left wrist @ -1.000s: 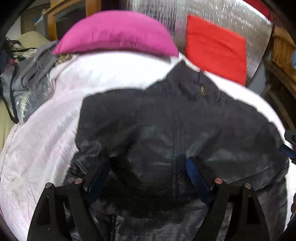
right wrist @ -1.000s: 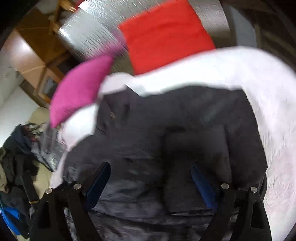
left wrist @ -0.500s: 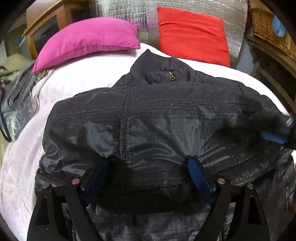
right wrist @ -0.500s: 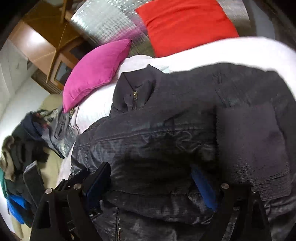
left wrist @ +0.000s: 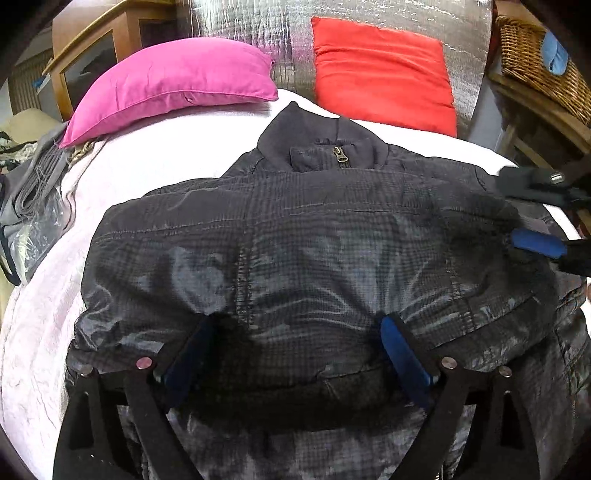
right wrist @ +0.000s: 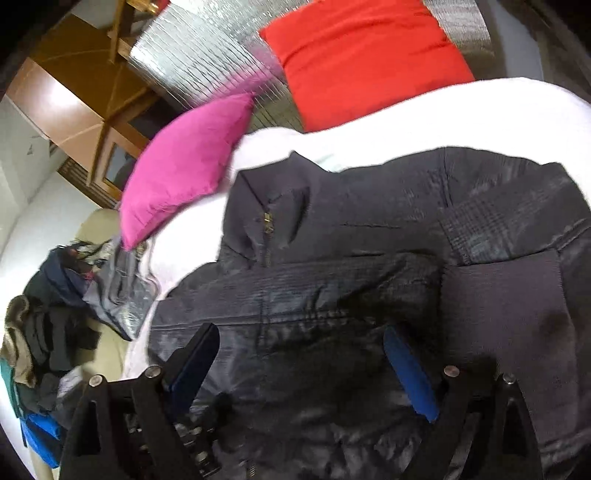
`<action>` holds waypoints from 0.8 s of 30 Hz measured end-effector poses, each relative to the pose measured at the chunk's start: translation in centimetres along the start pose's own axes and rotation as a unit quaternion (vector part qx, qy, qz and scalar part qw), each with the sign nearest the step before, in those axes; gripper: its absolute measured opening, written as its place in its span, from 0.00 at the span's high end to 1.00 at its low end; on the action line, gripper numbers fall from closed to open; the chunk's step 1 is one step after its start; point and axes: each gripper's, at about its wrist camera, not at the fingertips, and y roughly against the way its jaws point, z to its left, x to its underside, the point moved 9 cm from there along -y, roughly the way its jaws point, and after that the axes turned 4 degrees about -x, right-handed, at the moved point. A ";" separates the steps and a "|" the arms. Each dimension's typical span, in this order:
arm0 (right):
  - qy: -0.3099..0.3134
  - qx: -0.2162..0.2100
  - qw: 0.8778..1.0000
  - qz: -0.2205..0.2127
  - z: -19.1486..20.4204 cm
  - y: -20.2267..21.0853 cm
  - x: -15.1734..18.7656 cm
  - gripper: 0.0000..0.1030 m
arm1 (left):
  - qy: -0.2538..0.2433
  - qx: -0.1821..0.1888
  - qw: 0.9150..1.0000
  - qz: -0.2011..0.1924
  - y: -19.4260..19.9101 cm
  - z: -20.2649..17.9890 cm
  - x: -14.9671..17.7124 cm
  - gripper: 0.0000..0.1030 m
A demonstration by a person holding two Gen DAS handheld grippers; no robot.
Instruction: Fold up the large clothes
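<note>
Two grippers hang over one dark quilted jacket (left wrist: 303,258), which lies spread on a white bed cover (left wrist: 48,314) and fills the middle and lower part of both views.

Nearest in the left wrist view, the left gripper (left wrist: 295,347) stands with its jaws wide, having just been opening; its blue pads (left wrist: 404,356) sit at either side of a fold of the jacket's lower body. The fabric lies between them, and the pads do not press it together. Further up the frame the jacket's collar (left wrist: 325,147) with a brass zip pull points toward the pillows. At the right edge the right gripper (left wrist: 535,214) reaches in over the jacket's shoulder, one blue pad showing.

In the right wrist view, the right gripper (right wrist: 306,365) also has its jaws wide, with jacket fabric below and between the pads and nothing clamped. A knitted cuff (right wrist: 506,306) lies at the lower right, seen plainly only here. A heap of other clothes (right wrist: 44,339) at the left edge shows far more fully in this view.

Beyond the jacket lie a magenta pillow (left wrist: 173,81) at upper left and a red pillow (left wrist: 380,70) against a silver quilted panel (left wrist: 288,33). A wicker basket (left wrist: 535,55) at upper right appears only in the left view.
</note>
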 end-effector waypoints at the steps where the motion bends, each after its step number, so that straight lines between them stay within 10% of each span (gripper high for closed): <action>1: 0.003 -0.005 1.000 -0.004 0.1 0.8 0.3 0.10 | 0.001 0.000 1.000 -0.001 0.0 0.0 0.0 0.10; 10: -0.018 -0.013 1.000 0.008 -1.9 2.4 2.0 0.10 | 0.032 0.034 0.998 -0.034 3.6 1.4 -0.8 0.10; 14: -0.002 -0.030 0.999 -0.011 -1.0 4.5 1.6 0.10 | 0.050 -0.010 0.996 -0.078 5.4 5.9 -0.9 0.10; 20: -0.030 -0.009 1.000 0.000 -5.3 4.4 2.6 0.10 | 0.136 -0.045 0.989 0.031 0.3 12.3 3.0 0.09; 24: -0.018 -0.019 1.000 -0.015 -3.8 5.7 1.9 0.10 | 0.151 -0.045 0.987 0.022 0.8 13.0 3.2 0.09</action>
